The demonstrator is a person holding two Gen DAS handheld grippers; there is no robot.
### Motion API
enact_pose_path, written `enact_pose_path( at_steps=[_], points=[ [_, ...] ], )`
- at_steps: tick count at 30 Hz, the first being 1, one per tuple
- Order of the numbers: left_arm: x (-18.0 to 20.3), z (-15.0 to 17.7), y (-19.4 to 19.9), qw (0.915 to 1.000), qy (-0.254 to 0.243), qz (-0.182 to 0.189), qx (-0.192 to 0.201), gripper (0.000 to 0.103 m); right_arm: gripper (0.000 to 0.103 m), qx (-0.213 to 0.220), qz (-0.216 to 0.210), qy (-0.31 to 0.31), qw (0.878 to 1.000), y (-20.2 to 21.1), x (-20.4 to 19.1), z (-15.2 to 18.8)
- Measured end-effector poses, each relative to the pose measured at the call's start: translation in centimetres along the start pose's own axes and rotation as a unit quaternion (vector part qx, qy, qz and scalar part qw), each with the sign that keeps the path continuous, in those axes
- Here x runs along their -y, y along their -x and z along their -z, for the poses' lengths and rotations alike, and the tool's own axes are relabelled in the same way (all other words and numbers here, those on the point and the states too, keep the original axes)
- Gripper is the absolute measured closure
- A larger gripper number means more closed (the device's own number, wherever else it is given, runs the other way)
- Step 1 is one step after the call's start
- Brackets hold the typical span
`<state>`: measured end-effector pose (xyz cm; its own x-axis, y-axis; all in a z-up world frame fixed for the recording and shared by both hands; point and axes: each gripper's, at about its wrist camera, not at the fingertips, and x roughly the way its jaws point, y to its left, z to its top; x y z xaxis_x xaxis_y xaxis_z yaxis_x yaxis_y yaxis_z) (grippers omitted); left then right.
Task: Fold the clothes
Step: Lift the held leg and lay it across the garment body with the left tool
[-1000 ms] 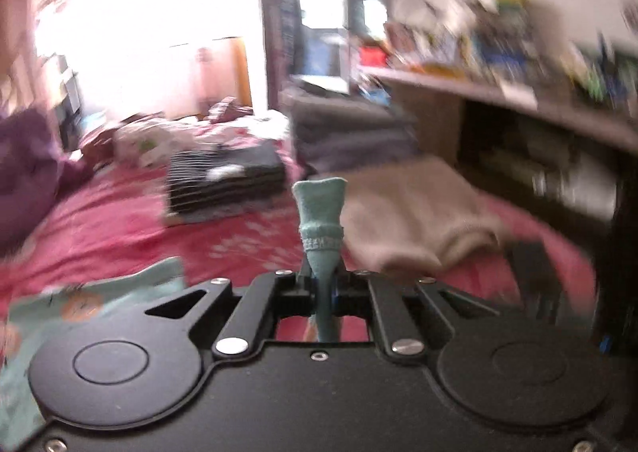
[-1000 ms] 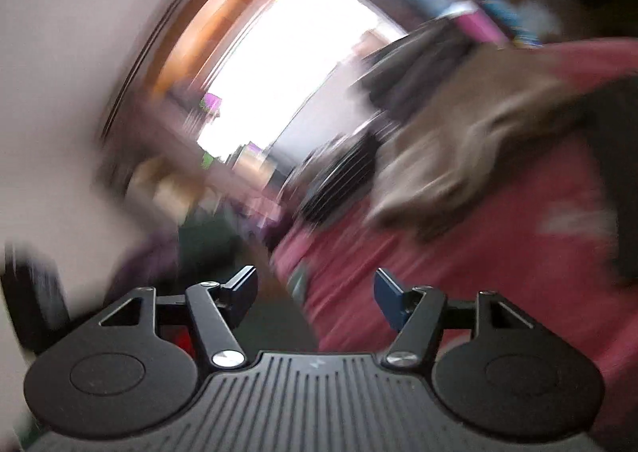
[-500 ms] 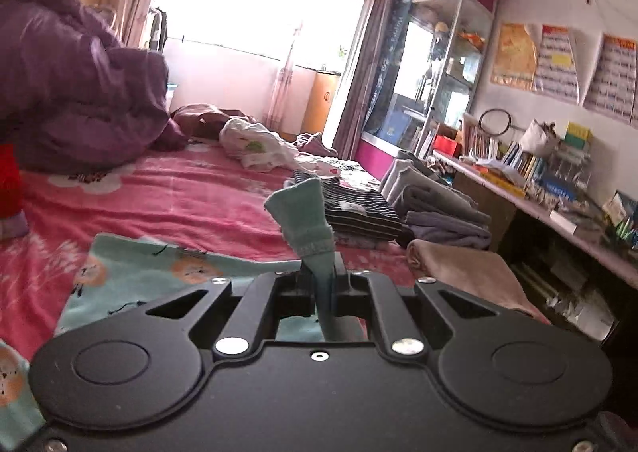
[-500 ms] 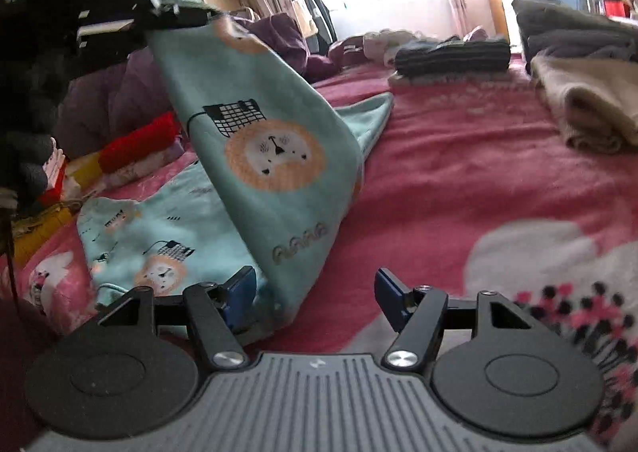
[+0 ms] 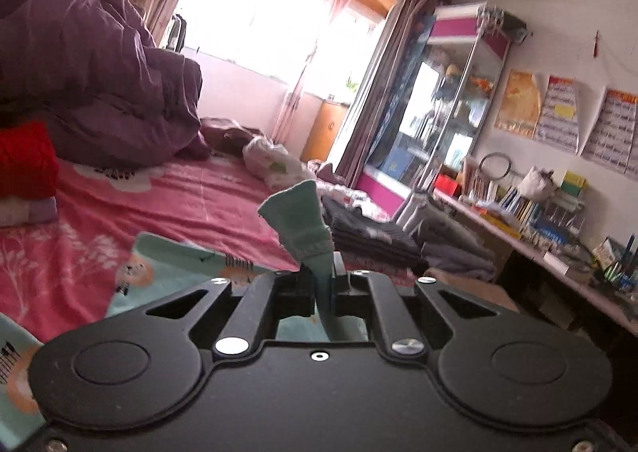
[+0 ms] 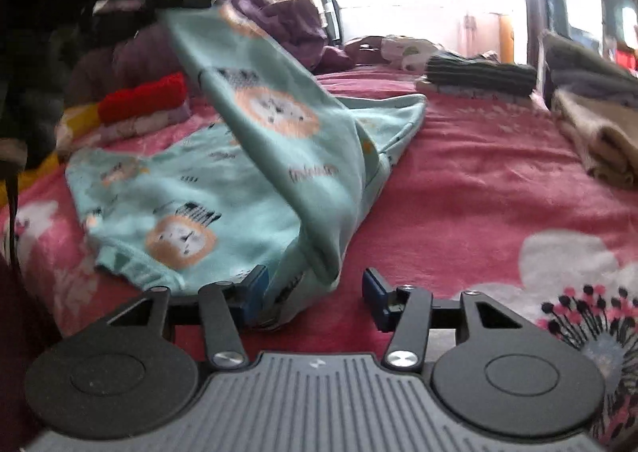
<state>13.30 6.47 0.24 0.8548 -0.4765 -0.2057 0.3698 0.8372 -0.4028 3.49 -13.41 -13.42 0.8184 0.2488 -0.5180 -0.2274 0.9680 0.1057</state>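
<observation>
One mint lion-print garment (image 6: 255,172) on bed (image 6: 458,188). Left claw (image 5: 325,284): pinched onto its cuff. Right claw (image 6: 315,292): half-spread, just been closing, fabric fold between jaws, left pad touching.

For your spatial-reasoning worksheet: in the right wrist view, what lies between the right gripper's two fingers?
In the right wrist view, the right gripper, whose jaws have just been closing, has the near fold of the mint lion-print garment against its left finger; the remaining gap shows bare pink bedsheet.
</observation>
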Motion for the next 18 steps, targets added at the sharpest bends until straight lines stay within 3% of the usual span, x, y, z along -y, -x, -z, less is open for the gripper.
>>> enact_pose_path(
  at_steps=[9, 18],
  points=[
    [-2.1, -0.9, 1.3, 0.9998, 0.012, -0.007, 0.016, 0.097, 0.054, 0.021, 0.045, 0.105, 0.993, 0.5, -2.8, 0.6],
    [-6.5, 0.1, 2.8, 0.9962, 0.034, -0.079, -0.008, 0.097, 0.056, 0.028, 0.056, 0.152, 0.986, 0.9, -3.9, 0.8]
  ],
)
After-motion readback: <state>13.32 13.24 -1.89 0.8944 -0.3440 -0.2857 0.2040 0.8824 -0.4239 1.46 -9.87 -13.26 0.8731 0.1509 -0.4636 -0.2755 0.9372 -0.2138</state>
